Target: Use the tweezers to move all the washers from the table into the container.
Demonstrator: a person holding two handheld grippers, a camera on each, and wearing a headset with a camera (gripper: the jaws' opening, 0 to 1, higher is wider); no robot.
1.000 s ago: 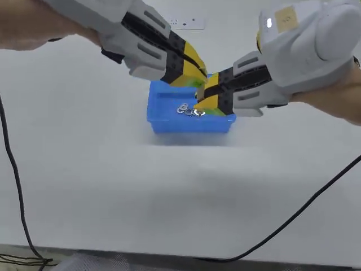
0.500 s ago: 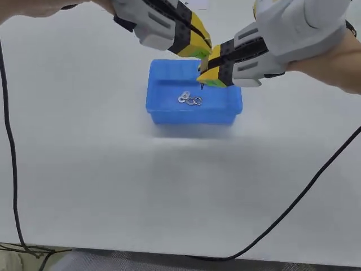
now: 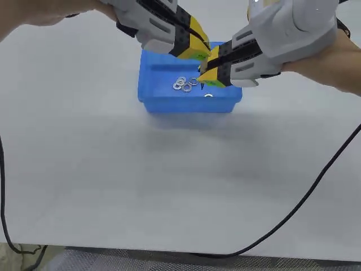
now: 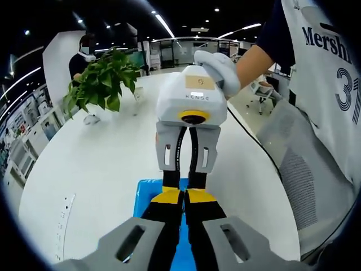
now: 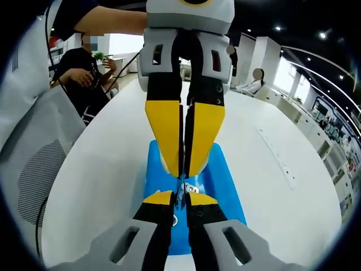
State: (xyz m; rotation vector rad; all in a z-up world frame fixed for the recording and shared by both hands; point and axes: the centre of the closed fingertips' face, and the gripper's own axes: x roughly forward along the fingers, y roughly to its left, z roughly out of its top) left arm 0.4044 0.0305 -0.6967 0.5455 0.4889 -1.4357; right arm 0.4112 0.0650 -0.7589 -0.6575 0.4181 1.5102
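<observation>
Container [image 3: 169, 103]: blue, open-topped, at my twelve o'clock.
Washers [image 3: 183, 84]: silvery, clustered inside it.
Tweezers [image 5: 181, 195]: pinched in my right gripper [image 3: 207, 78].

left gripper [image 3: 197, 52] (white-and-grey plastic shell, black fingers, yellow tips) hangs off the bare left forearm [image 3: 34, 14], pitched down, jaws drawn together to a hairline slit. right gripper [image 3: 210, 76], same build, sits on the bare right forearm [image 3: 333, 65] and points down toward the left claw, tips nose to nose with it and just beneath, close enough that I can't tell if they touch. its jaws are pinched on the thin dark metal tweezers [image 3: 202, 87], whose point pokes out just below that claw's fingertips.
</observation>
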